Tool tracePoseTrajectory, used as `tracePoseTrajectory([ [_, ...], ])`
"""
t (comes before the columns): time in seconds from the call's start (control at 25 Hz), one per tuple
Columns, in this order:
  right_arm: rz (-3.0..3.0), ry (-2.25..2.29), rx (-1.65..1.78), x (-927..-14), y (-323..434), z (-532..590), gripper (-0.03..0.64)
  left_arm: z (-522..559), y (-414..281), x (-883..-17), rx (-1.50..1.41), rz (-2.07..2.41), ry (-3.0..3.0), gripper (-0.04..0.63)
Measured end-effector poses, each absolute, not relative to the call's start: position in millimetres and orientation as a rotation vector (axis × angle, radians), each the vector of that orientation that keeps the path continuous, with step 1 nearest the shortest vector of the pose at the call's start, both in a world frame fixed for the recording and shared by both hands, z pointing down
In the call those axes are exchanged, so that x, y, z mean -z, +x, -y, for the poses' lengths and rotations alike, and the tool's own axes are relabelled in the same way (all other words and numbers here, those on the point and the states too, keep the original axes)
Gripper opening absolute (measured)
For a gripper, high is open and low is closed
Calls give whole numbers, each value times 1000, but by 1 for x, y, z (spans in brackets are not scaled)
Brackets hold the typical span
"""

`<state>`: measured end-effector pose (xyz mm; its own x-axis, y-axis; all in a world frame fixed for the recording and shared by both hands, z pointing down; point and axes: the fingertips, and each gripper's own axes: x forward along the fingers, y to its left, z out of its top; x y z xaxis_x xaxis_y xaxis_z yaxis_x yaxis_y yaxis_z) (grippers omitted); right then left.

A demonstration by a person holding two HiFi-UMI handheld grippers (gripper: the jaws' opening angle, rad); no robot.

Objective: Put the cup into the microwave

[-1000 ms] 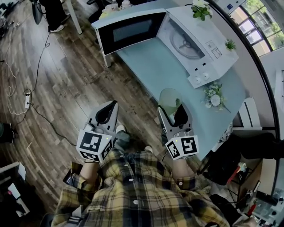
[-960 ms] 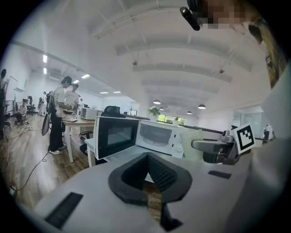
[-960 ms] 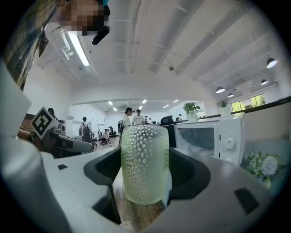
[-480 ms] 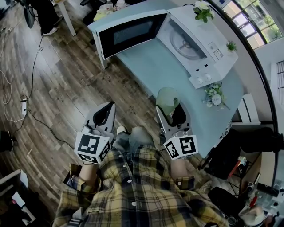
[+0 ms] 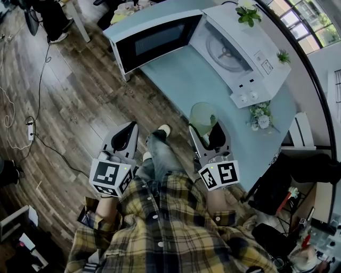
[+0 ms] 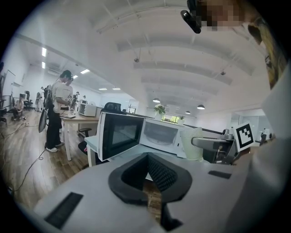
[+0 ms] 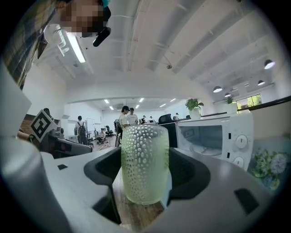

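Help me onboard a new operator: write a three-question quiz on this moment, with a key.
1. True or false: the microwave has its door swung open.
2. Which tool grips the green dimpled cup? A. left tool B. right tool C. neither
3. Fill in: the left tool's jaws are ___ with nothing between them.

Key: 1 true; 2 B; 3 shut.

Plant (image 5: 248, 13) prob. atop microwave (image 5: 242, 64); cup (image 5: 202, 117) in front.
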<state>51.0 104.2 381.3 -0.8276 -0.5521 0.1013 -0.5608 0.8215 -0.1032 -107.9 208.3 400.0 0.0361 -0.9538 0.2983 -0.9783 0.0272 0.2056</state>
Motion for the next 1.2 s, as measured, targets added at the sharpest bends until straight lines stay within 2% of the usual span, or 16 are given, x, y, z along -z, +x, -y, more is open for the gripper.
tracePoseTrajectory([
  [0.64,2914,980,-237,-377,2,24,327,-69,-154,-391,-101,1887,2046,-11],
  [1.2,2871,1108,-289,-378,3,100,327,29,-151,-379,-138,1774,2170,-11],
])
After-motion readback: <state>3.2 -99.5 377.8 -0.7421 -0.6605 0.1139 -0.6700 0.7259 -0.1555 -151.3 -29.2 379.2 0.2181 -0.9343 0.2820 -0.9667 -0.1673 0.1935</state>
